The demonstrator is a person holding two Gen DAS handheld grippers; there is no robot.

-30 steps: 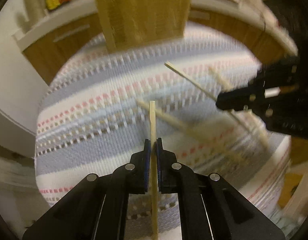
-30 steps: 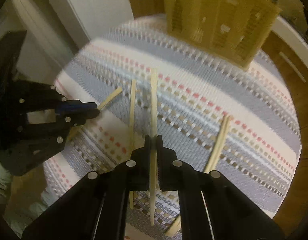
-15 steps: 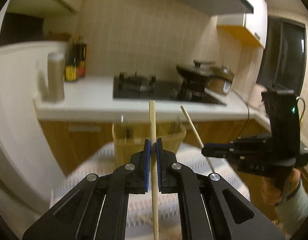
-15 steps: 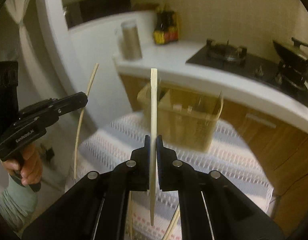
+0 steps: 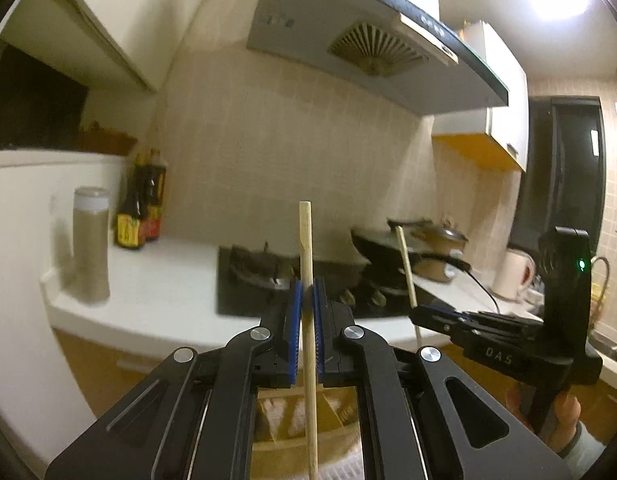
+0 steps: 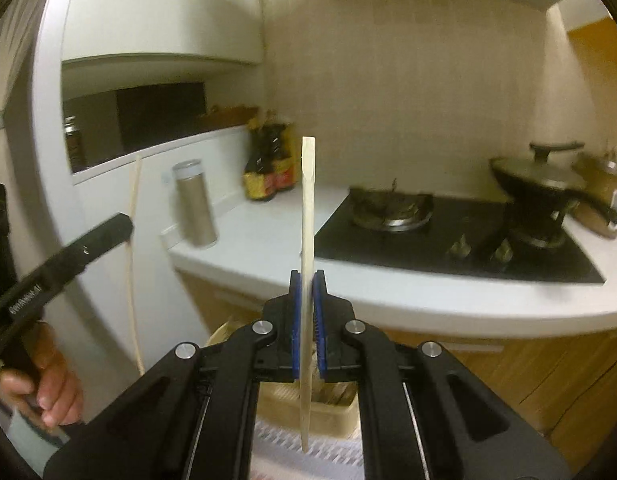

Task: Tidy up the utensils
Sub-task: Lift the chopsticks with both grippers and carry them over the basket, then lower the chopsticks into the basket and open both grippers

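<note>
My left gripper is shut on a wooden chopstick held upright, blunt end up. My right gripper is shut on a second chopstick, also upright. Both are raised above the yellow slotted utensil basket, which shows below the fingers; it also shows in the left wrist view. In the left wrist view the right gripper is at the right with its chopstick. In the right wrist view the left gripper is at the left with its chopstick.
A white counter carries a black gas hob, a pan with lid, sauce bottles and a steel canister. A range hood hangs above. A striped cloth lies under the basket.
Both grippers have lifted and tilted up from the striped cloth, each carrying its chopstick, so the views now face the kitchen wall with the basket low in frame.
</note>
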